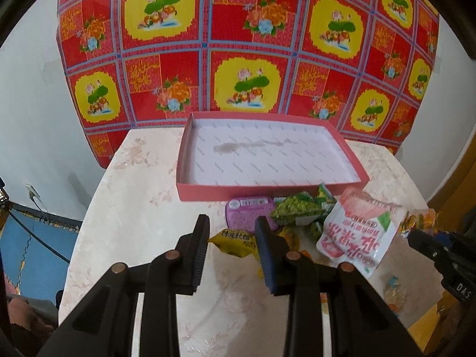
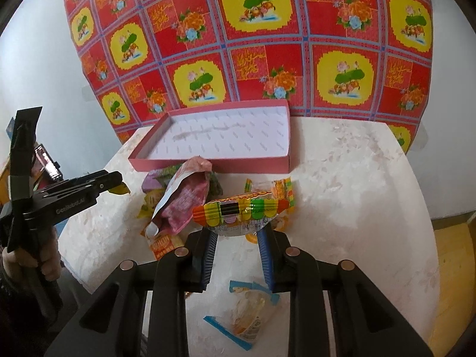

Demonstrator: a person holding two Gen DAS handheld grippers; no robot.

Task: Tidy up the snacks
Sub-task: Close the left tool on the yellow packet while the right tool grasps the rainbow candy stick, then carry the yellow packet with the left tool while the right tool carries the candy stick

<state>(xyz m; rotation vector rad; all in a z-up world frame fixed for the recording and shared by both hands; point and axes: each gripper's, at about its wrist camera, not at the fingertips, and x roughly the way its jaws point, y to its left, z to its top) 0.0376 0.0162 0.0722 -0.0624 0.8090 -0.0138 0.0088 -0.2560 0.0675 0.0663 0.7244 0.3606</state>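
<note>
Your table (image 1: pixel 134 223), pale and marbled, carries a box and snacks.
The pink box (image 1: pixel 267 192) lies at the back; just before it a snack pile (image 1: pixel 297 214); nearer you, a clear packet (image 2: pixel 247 315).

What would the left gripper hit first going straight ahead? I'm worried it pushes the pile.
Probably the yellow candy packet, lying between the open fingers of the left gripper. Beyond it is the purple tin, then the pink box. Depth is uncertain.

Home room: floral cloth (image 1: pixel 247 44) behind marble table (image 1: pixel 134 223).

Pale marbled table (image 1: pixel 125 214), red floral cloth (image 1: pixel 238 44) hung behind, white walls (image 1: pixel 32 95), yellow floor (image 2: pixel 455 267)
</note>
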